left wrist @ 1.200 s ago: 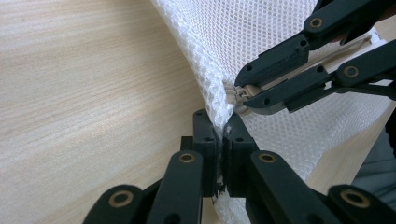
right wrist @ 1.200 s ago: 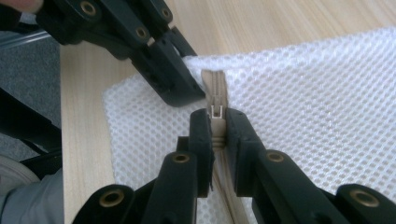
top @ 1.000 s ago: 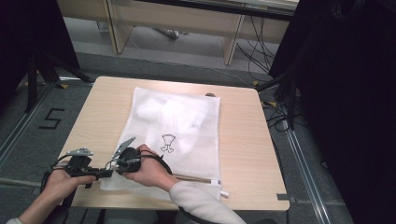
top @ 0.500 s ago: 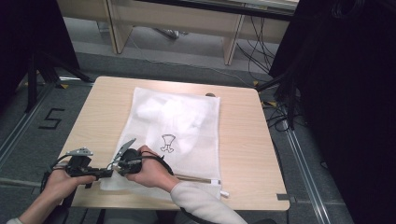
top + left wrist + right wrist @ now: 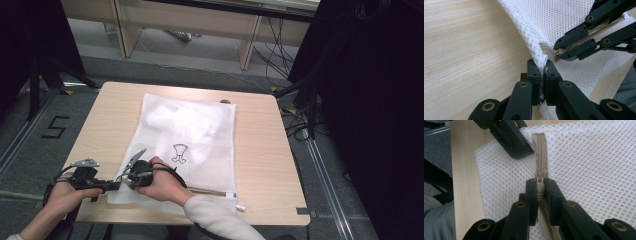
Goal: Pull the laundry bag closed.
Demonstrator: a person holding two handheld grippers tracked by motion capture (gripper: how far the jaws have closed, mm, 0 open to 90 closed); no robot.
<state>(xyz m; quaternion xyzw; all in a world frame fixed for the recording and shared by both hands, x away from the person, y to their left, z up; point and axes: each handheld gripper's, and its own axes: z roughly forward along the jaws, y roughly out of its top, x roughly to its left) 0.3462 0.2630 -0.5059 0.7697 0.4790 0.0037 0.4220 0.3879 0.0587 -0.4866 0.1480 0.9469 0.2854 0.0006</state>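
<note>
A white mesh laundry bag (image 5: 200, 140) lies flat on the wooden table (image 5: 100, 130) with white fabric inside (image 5: 172, 117). Its beige zipper (image 5: 540, 152) runs along the near edge. At the bag's near left corner my left gripper (image 5: 541, 65) is shut on the mesh edge (image 5: 536, 50). Right beside it my right gripper (image 5: 539, 182) is shut on the zipper pull (image 5: 539, 186). In the high view both grippers, left (image 5: 114, 185) and right (image 5: 126, 181), meet at that corner, the right hand resting on the bag. The left gripper (image 5: 525, 151) also appears at the top of the right gripper view.
Bare tabletop (image 5: 260, 150) lies right of the bag and more (image 5: 105, 120) to its left. The near table edge (image 5: 150, 220) is close to both hands. Beyond the table stand wooden desks (image 5: 185, 20), floor cables (image 5: 280, 55) and a dark curtain (image 5: 370, 100) at right.
</note>
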